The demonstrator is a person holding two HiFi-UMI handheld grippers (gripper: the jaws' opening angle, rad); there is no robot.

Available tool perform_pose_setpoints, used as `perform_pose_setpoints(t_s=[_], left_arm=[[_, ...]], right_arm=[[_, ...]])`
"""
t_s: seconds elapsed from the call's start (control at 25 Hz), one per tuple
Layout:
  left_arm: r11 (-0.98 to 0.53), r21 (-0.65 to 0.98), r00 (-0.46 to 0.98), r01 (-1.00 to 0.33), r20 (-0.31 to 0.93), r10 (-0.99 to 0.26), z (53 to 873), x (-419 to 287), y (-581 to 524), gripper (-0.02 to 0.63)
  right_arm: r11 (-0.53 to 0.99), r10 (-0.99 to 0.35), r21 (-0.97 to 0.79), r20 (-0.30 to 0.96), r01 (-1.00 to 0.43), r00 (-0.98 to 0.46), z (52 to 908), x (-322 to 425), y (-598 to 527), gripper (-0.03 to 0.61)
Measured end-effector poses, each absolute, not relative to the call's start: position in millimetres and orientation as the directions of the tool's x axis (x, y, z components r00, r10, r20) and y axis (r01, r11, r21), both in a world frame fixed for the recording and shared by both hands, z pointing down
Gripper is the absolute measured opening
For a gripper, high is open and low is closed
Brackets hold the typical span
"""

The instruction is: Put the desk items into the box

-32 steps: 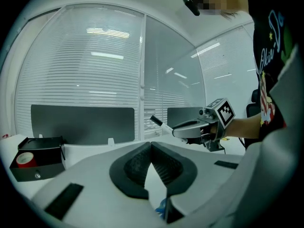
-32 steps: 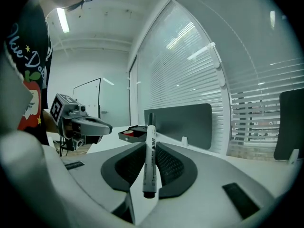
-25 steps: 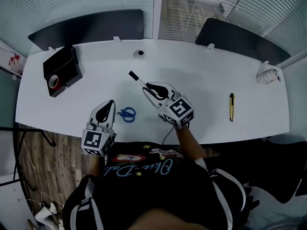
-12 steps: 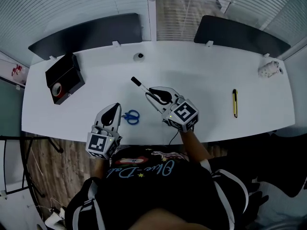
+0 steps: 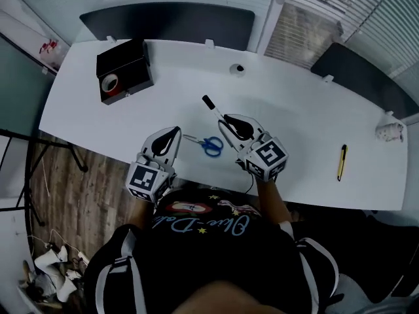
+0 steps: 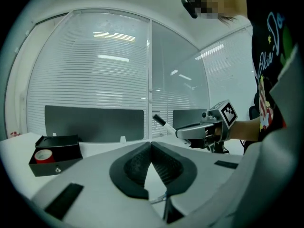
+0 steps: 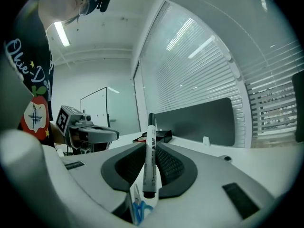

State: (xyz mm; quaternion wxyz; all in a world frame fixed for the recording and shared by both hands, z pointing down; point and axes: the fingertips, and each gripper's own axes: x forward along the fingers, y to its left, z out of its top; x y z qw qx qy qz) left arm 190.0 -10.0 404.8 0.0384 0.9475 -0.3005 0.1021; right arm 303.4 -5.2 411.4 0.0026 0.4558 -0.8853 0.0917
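White desk (image 5: 308, 110): marker (image 5: 214, 108), likely light, stiff, slick, is pinched mid-barrel in right gripper (image 5: 230, 120); left gripper (image 5: 174, 132) is closed, empty; box (image 5: 127, 61) far-left.

White desk (image 5: 314, 110), dark divider panels (image 5: 170, 25) behind, slatted blinds (image 6: 109, 65) on glass walls, wood floor (image 5: 72, 195) left

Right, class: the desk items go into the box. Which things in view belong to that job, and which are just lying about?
In the job: box, with tape already inside; marker, held in the right tongs; scissors; yellow cutter.
Lying about: round fitting; white object at far right; dark screens behind.
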Motion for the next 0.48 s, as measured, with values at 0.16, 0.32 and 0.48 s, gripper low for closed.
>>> perform_pose_setpoints(t_s=[0.16, 0.32, 0.48], left_arm=[[-0.783, 0.019, 0.767, -0.621, 0.218, -0.603, 408.3, 152.8, -14.2, -0.003], [-0.758, 0.001, 0.741, -0.652, 0.211, -0.637, 408.9, 119.0, -17.0, -0.003], [-0.724, 0.011, 0.71, -0.69, 0.207, -0.673, 410.3, 83.8, -17.5, -0.003]], right_arm=[[0.611, -0.774, -0.152, 0.092, -0.777, -0.626, 407.9, 266.5, -13.3, 0.069], [0.635, -0.755, -0.14, 0.099, -0.76, -0.648, 408.7, 238.0, -22.0, 0.069], [0.668, -0.725, -0.137, 0.101, -0.731, -0.682, 406.0, 203.7, -26.5, 0.069]])
